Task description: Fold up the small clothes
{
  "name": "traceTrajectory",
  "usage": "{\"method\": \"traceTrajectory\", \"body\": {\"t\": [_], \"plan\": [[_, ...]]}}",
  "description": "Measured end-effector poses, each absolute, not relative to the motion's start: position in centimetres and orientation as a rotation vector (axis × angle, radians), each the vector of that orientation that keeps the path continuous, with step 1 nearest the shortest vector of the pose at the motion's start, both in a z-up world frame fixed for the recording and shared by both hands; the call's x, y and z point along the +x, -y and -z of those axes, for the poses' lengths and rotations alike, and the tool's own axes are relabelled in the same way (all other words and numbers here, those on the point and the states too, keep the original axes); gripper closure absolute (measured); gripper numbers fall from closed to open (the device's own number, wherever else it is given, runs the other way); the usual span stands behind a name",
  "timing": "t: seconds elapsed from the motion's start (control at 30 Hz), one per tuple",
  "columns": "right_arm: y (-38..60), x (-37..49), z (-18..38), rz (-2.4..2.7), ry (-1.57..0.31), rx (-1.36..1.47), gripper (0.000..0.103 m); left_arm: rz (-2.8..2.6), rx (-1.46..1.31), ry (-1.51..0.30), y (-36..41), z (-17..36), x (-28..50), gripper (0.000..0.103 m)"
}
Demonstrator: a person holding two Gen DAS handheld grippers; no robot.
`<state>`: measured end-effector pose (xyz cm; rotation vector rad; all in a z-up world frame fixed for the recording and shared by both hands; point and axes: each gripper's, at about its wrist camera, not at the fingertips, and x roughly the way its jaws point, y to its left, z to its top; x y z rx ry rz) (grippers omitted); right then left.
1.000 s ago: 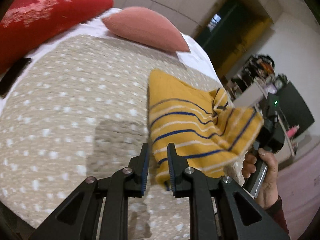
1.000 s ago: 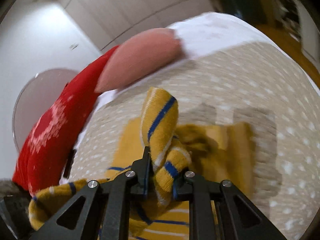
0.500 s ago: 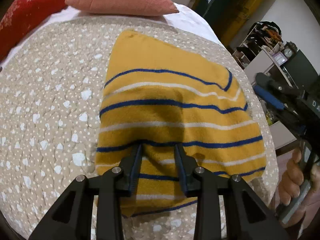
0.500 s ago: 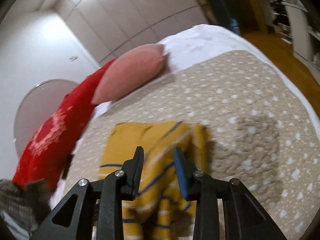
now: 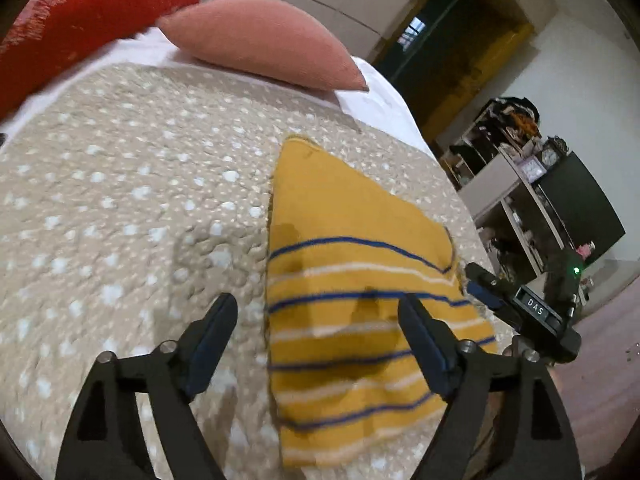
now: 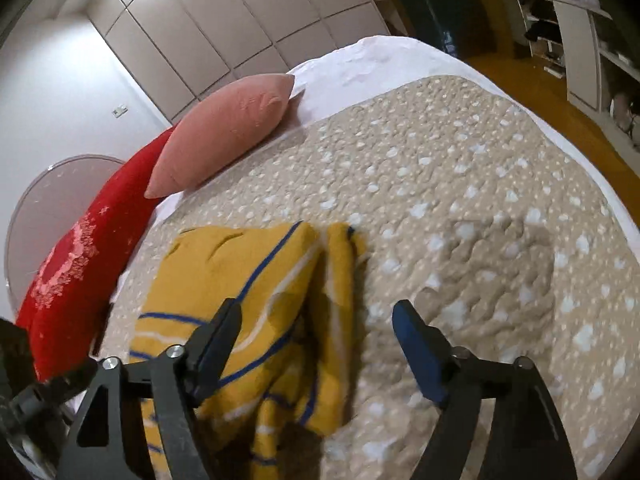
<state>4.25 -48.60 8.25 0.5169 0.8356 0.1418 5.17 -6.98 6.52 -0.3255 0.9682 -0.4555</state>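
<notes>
A small yellow garment [image 5: 352, 280] with blue and white stripes lies folded flat on the beige spotted bedspread [image 5: 132, 208]. My left gripper [image 5: 316, 328] is open and empty, held just above the garment's near left part. The right gripper's body [image 5: 520, 308] shows at the garment's right edge. In the right wrist view the garment [image 6: 256, 304] lies on the left with a folded layer along its right side. My right gripper [image 6: 316, 332] is open and empty above that right edge.
A pink cushion [image 5: 264, 40] and a red cushion [image 5: 84, 12] lie at the head of the bed on a white sheet [image 6: 384, 60]. Shelves with clutter [image 5: 516, 184] stand beyond the bed's right side. Bare bedspread [image 6: 492, 240] lies right of the garment.
Both grippers let go of the garment and opened wide. The garment went from lifted and bunched to lying folded on the bedspread. Both grippers have pulled back a little.
</notes>
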Motion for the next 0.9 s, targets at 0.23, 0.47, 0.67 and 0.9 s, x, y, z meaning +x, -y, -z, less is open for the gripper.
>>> {"method": "traceTrajectory", "body": {"t": [0.23, 0.47, 0.67, 0.9], "plan": [[46.4, 7.9, -4.6, -0.354, -0.907, 0.708, 0.042, 0.502, -0.115, -1.077, 13.6, -3.2, 6.6, 0.021], [44.9, 7.7, -8.9, -0.42, -0.788, 0.729, 0.07, 0.492, -0.166, -1.002, 10.5, -9.0, 7.3, 0.062], [44.4, 8.7, -6.8, -0.245, -0.876, 0.63, 0.055, 0.36, -0.088, -1.042, 11.0, -7.5, 8.2, 0.044], [46.3, 3.5, -11.3, -0.19, -0.75, 0.573, 0.051, 0.336, -0.221, -1.002, 6.3, -7.8, 3.8, 0.044]]}}
